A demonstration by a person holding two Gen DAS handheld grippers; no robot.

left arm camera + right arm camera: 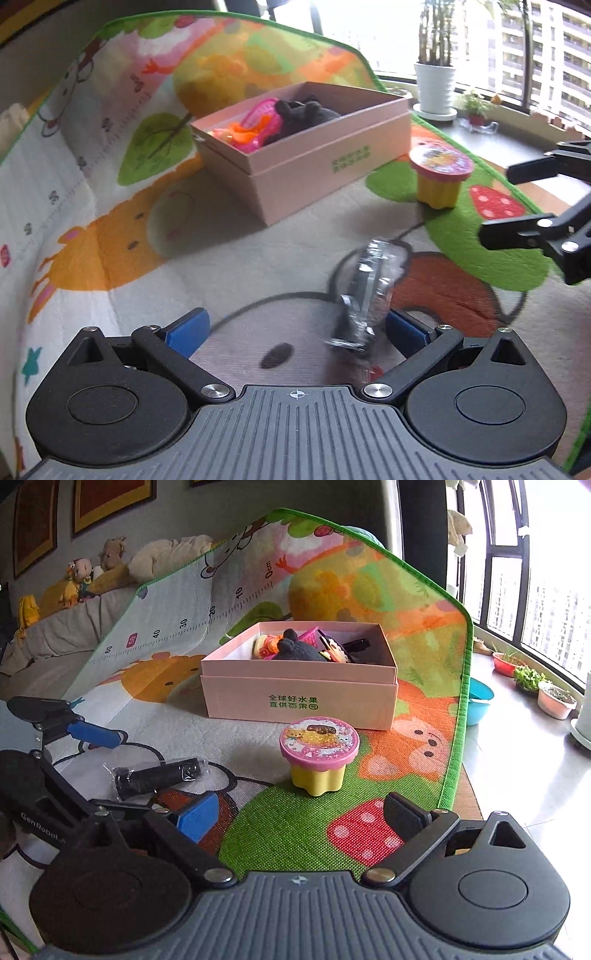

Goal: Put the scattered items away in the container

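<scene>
A black cylinder in clear plastic wrap (369,295) (159,775) lies on the play mat (110,229). My left gripper (297,330) is open around it, with the wrap close to the right blue pad (406,330); its pads do not press on it. A yellow toy cup with a pink glitter lid (318,755) (439,177) stands upright just ahead of my right gripper (300,818) (496,202), which is open and empty. Behind the cup sits the open pink box (299,698) (314,173) holding a dark plush and several bright toys.
The mat's green edge (458,738) runs along the right, with bare floor, a blue bowl (480,701) and potted plants (554,698) beyond it. The mat's far part slopes up against a sofa with plush toys (110,561). A white plant pot (434,88) stands by the window.
</scene>
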